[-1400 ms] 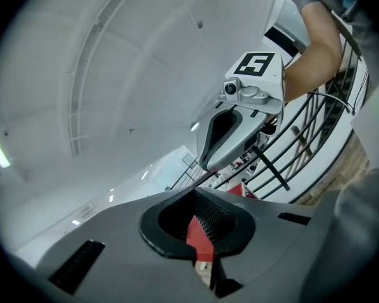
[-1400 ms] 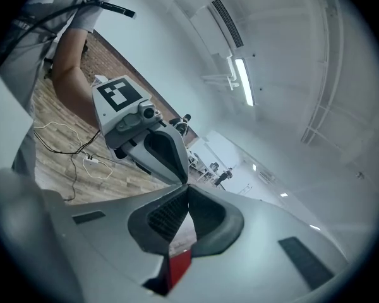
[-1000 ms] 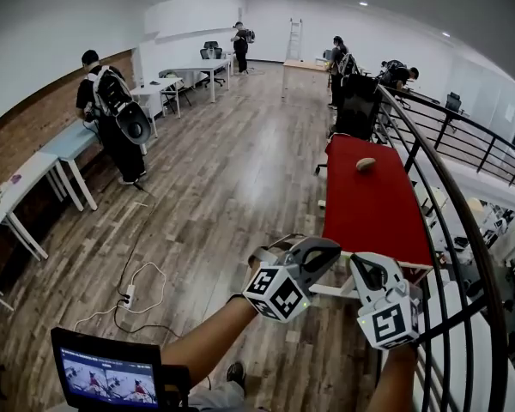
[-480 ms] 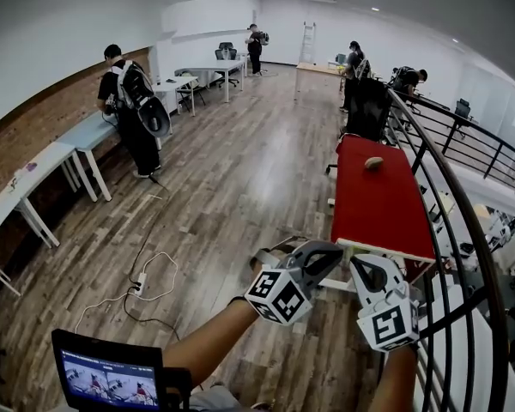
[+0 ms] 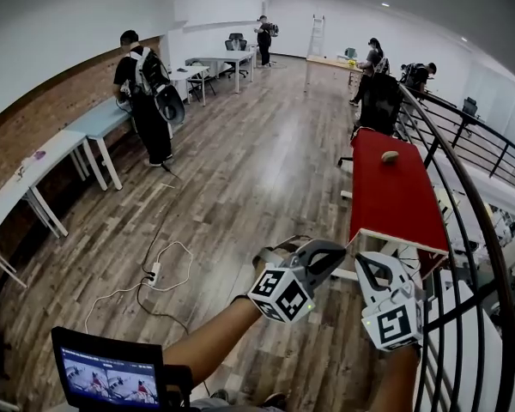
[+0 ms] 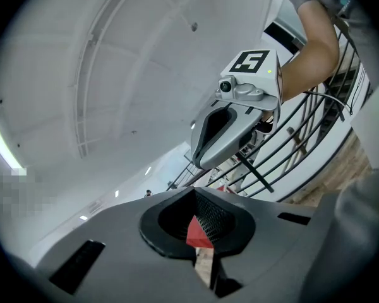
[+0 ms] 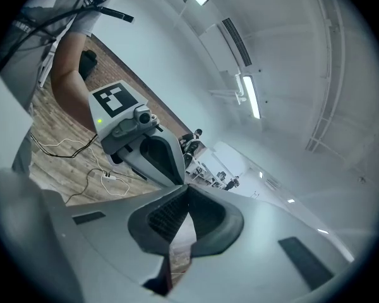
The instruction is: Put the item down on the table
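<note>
**Head view, left to right**
- Monitor: at 7 o'clock, at the bottom edge.
- Cable: on the wood floor at 9 o'clock of the grippers, loose.
- Person with backpack: at 10 o'clock, standing at a white desk.
- Left gripper: jaws together, nothing clamped.
- Right gripper: just beside the left at its 3 o'clock, jaws together, nothing clamped.
- Table: red top, at 1 o'clock of the grippers and apart from them.
- Item: small, brownish, lying on the table toward its 12 o'clock end, well apart from both grippers.
- Railing: dark bars running along the table's 3 o'clock side.

**Task status**
- The item rests on the table and both grippers are empty, so the put-down looks complete.
- Nothing appears left to do, unless another item is meant; none shows.

**Differences between views**
- Only the head view shows the item, the tabletop and the monitor.
- The left gripper view shows its own tips meeting. A red wedge shows through the hollow behind them, probably the table beyond. The right gripper sits at 12 o'clock against the railing.
- The right gripper view shows its tips meeting, with floor in the hollow. The left gripper is at 10 o'clock, and ceiling lights show that appear in no other view.
</note>
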`<state>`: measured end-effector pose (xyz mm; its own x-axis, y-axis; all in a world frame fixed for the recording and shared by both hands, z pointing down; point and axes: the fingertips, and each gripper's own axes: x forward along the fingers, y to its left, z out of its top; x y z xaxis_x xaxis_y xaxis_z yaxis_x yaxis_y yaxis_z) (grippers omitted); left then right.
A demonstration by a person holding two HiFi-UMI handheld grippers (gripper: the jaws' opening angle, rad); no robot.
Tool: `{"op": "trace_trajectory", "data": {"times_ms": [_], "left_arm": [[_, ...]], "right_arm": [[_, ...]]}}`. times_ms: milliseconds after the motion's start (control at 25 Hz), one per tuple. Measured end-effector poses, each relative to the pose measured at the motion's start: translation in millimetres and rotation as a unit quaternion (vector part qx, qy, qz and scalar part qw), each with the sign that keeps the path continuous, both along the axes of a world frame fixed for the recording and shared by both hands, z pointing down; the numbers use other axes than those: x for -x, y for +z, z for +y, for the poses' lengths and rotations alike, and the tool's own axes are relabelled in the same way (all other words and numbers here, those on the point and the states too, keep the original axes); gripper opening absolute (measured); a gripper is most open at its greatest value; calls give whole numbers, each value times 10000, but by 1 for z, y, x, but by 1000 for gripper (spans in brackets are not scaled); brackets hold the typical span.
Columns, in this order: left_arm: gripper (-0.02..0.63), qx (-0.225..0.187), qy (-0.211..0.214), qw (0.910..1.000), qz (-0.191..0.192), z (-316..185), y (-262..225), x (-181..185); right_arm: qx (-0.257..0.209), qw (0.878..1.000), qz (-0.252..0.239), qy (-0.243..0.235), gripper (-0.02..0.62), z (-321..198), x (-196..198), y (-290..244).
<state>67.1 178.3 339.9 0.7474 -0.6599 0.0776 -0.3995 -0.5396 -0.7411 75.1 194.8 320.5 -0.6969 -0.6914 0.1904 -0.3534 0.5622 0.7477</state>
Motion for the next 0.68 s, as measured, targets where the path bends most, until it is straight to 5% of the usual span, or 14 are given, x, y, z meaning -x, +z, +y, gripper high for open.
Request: {"op": "trace_trajectory", "data": {"times_ms": [680], "left_arm": [[2,-118,153,9998,60,147,6,169]], "right_arm": [[-82,9998,109,129,2,155,175,4]]}}
